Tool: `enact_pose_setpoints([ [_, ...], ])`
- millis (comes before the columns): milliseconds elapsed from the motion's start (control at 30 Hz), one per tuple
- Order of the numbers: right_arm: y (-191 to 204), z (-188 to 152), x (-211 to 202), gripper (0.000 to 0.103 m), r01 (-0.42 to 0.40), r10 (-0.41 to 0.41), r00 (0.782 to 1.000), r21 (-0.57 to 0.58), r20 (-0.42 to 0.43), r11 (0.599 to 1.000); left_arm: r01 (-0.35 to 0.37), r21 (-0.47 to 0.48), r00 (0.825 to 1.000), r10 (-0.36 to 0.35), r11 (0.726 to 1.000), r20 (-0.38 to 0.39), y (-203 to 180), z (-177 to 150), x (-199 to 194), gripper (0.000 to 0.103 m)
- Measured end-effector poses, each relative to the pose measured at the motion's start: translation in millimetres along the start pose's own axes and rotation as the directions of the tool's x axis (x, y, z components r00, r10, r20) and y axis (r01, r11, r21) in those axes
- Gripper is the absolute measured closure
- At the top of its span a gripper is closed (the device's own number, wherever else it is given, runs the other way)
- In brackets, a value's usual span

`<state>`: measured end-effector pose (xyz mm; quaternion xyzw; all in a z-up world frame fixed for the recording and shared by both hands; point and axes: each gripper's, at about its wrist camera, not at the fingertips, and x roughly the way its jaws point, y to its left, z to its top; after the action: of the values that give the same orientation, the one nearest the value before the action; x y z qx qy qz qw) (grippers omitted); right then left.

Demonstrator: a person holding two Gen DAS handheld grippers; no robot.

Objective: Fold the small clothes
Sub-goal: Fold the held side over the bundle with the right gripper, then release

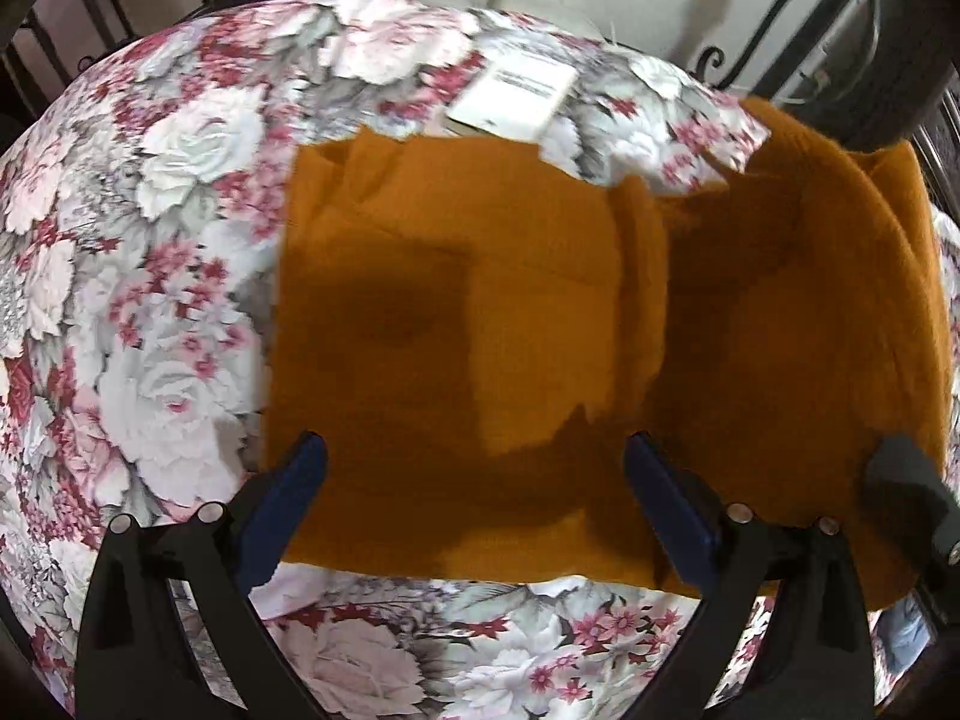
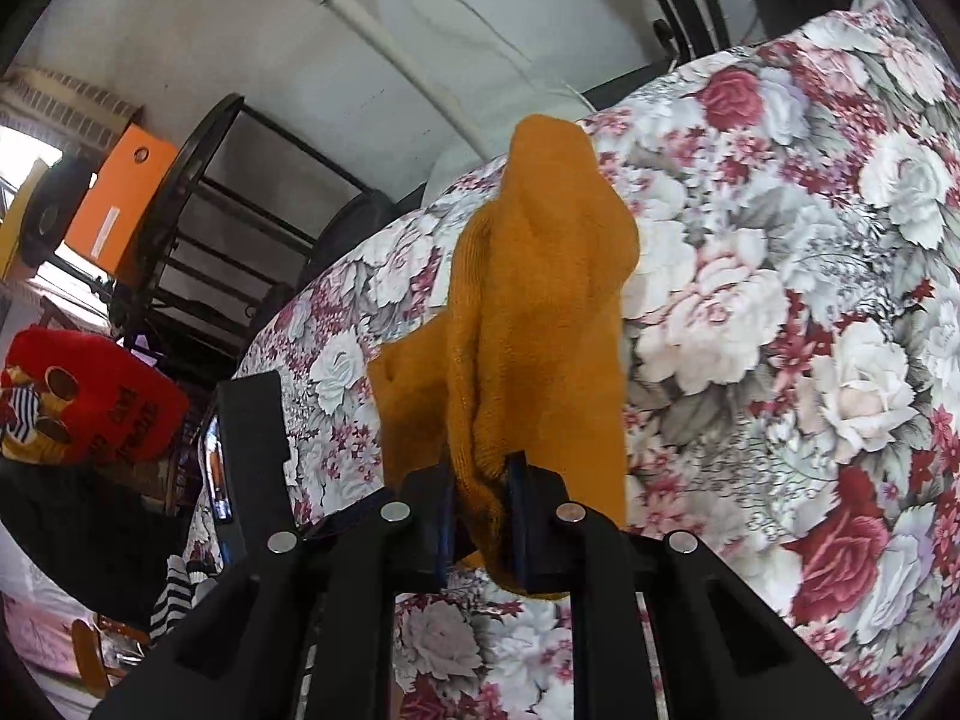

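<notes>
- We see a mustard-orange knit garment (image 1: pixel 480 312), plain, with no print.
- Under it we see a bedcover (image 1: pixel 150 240) patterned with white and pale pink roses, crimson blossoms and grey-green leaves.
- We note the black left gripper (image 1: pixel 474 468) with dark blue pads (image 1: pixel 288 504), and the right gripper (image 2: pixel 483 486) coloured alike.
- We see a white card (image 1: pixel 516 97) with dark print.
- We see a red cushion (image 2: pixel 90 396) beside black-and-white stripes, and an orange box (image 2: pixel 126 204).
</notes>
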<state>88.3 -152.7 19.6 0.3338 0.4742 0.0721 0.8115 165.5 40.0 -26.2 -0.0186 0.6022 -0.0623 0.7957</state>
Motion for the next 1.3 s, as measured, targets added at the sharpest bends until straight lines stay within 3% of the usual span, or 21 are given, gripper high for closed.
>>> enact_pose_setpoints([
  [333, 46.7, -12.8, 37.5, 0.087, 0.002, -0.005, 0.999, -0.056, -0.049, 0.998, -0.002, -0.035, 0.999, 0.004, 0.999, 0.032, 65.5, 1.6, -16.6, 0.007],
  [467, 69.6, -22.2, 55.6, 0.087, -0.004, -0.003, 0.997, -0.093, -0.076, 0.996, -0.036, -0.052, 0.999, 0.038, 0.998, 0.038, 92.5, -6.6, -20.8, 0.007],
  [767, 99.3, -42.2, 95.6, 0.087, -0.020, 0.001, 0.990, -0.133, -0.144, 0.991, -0.081, -0.094, 0.997, 0.082, 0.992, 0.004, 149.8, -30.7, -23.3, 0.008],
  [1033, 98.8, -51.5, 125.8, 0.087, -0.006, -0.018, 0.982, -0.127, -0.186, 0.992, -0.098, -0.085, 0.994, 0.094, 0.992, -0.052, 168.3, -40.8, -9.7, 0.008],
  [1200, 89.5, -53.3, 137.4, 0.070, -0.042, 0.024, 0.974, -0.075, -0.225, 0.996, -0.101, -0.091, 0.993, 0.095, 0.991, -0.070, 181.4, -48.6, -5.9, 0.007],
  [1300, 92.3, -52.6, 136.0, 0.066, -0.065, 0.047, 0.972, -0.068, -0.232, 0.996, -0.102, -0.095, 0.993, 0.096, 0.990, -0.066, 193.9, -48.0, -8.6, 0.007],
])
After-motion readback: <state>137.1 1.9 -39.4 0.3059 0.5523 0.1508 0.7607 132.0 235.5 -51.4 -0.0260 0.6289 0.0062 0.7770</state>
